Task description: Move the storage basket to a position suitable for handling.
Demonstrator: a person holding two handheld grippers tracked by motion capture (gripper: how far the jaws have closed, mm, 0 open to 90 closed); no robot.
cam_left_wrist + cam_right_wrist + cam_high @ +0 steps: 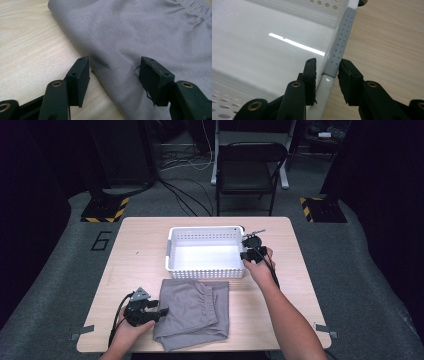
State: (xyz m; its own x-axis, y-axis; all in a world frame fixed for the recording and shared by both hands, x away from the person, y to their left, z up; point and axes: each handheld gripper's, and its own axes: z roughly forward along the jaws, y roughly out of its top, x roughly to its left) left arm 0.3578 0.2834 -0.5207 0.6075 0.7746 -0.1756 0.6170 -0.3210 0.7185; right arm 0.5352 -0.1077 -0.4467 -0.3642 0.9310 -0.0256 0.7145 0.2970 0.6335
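Observation:
A folded grey garment [192,312] with an elastic waistband lies on the near middle of the wooden table [140,250]. My left gripper [162,311] is at its left edge and stands open. In the left gripper view its jaws straddle the garment's edge [140,32], one over wood and one over cloth, left gripper [115,75]. A white perforated basket [205,270] sits behind the garment. My right gripper [246,254] is at the basket's right rim. In the right gripper view, the right gripper [327,68] is open astride the rim's grey dotted grip [339,42], with a small gap at the inner jaw.
A black folding chair [247,170] stands beyond the table's far edge, with cables on the floor around it. Bare wood lies left of the basket and right of the garment.

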